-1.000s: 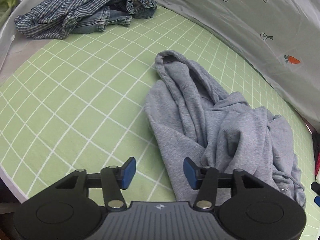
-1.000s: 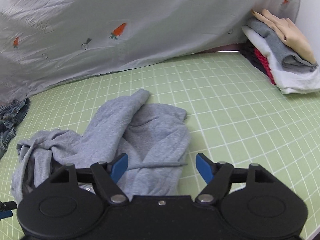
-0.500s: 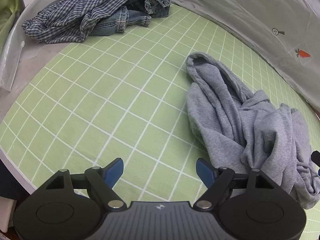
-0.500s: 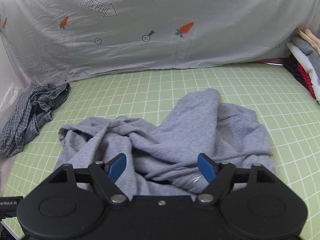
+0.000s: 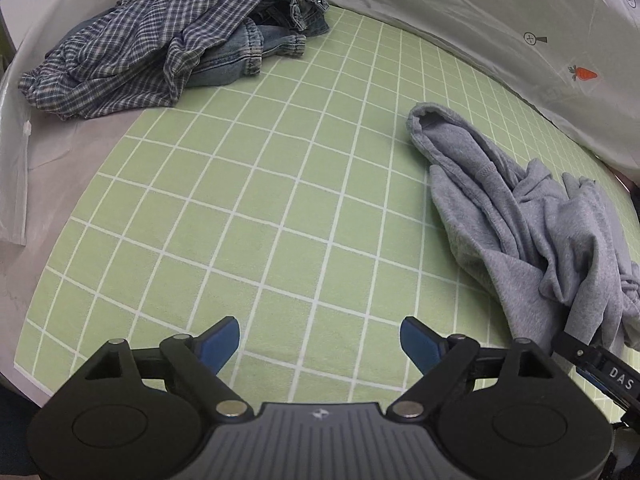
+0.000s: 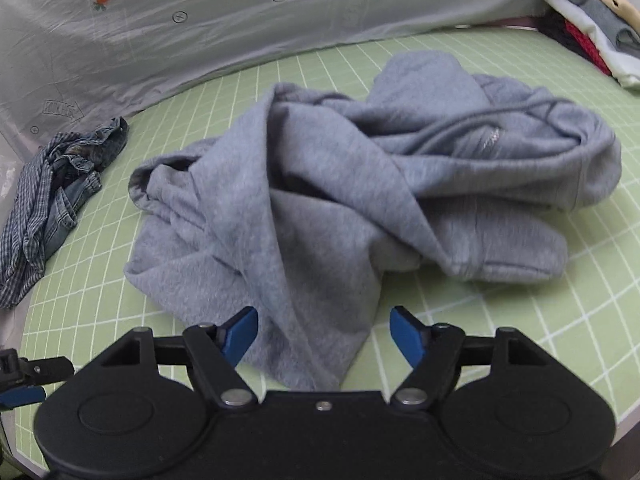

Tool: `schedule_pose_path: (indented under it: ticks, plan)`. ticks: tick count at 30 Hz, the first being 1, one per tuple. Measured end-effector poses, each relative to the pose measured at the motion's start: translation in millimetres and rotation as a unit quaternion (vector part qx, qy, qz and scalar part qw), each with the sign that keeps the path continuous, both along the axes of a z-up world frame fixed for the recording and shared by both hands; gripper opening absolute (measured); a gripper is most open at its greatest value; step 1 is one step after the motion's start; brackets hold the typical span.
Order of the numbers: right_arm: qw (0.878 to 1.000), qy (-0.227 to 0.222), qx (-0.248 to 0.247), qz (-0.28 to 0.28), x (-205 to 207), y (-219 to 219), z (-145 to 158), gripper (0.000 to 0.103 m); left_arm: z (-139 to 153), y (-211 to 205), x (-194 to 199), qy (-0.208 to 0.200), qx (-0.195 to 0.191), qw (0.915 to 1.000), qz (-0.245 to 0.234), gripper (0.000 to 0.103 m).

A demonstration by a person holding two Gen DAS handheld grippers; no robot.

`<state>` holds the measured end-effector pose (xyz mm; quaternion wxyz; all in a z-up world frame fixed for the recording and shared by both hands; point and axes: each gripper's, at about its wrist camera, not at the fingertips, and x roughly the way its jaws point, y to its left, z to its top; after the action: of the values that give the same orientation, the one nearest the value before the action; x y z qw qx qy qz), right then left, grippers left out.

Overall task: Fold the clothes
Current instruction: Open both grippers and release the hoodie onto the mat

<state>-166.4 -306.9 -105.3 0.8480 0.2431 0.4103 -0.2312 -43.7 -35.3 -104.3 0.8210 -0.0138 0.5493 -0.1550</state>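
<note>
A crumpled grey fleece hoodie lies in a heap on the green grid-lined mat that covers the counter, its sleeves and hood twisted over one another and its drawstring looped across the top. Nothing about it is folded yet; it needs spreading flat first.

The right gripper hovers low over the near edge of the heap with its blue fingers spread apart and holding nothing. A flap of the grey fabric lies between and below them, which looks like a line-up to pinch that hem and pull it out.

The left gripper is also released, its fingers wide and over bare mat, with the hoodie well off to its right. That offset suggests it is waiting to the side, or placed to take a second corner once the cloth is drawn toward it.

At the far left corner, a blue-and-white checked shirt is bundled with faded blue denim jeans, presumably the pile yet to be done. At the far right edge sits a neat stack of folded garments, likely finished pieces. A pale sheet printed with small carrots rises behind the mat as a backdrop.
</note>
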Motion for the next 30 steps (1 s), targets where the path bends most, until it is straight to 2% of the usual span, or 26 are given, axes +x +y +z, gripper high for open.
schedule_pose_path:
  ticks: [2,3,5,6,7,11,15,20,25,30]
  plan:
    - [1.000,0.003,0.001,-0.007,1,3,-8,0.072,-3,3,-2,0.003,0.004,0.9999,-0.010,0.088]
    - [1.000,0.004,0.001,-0.011,2,5,-12,0.065,-3,4,-2,0.004,0.005,0.9999,-0.013,0.088]
    - [1.000,0.004,-0.008,-0.009,4,9,-16,0.045,-4,7,-2,0.006,0.005,0.9998,-0.016,0.088]
    - [1.000,0.013,-0.021,0.000,6,10,-15,0.031,-3,8,-1,0.007,0.003,0.9999,-0.015,0.088]
    - [1.000,0.009,-0.017,0.007,6,9,-12,0.009,-2,8,0,0.006,0.001,0.9999,-0.013,0.088]
    - [0.999,-0.032,0.005,0.027,6,-4,12,0.007,5,3,6,0.000,-0.015,0.9999,0.003,0.088]
    - [0.993,-0.095,-0.035,0.053,11,-24,64,0.006,10,-12,12,-0.003,-0.035,0.9992,0.021,0.088]
    - [0.983,-0.160,-0.067,0.058,27,-81,120,0.005,14,-44,15,-0.001,-0.061,0.9970,0.048,0.088]
    - [0.972,-0.206,-0.103,0.053,40,-144,163,0.005,13,-85,10,0.002,-0.078,0.9940,0.077,0.088]
    - [0.959,-0.245,-0.140,0.015,46,-219,195,0.005,9,-128,6,0.009,-0.091,0.9902,0.106,0.088]
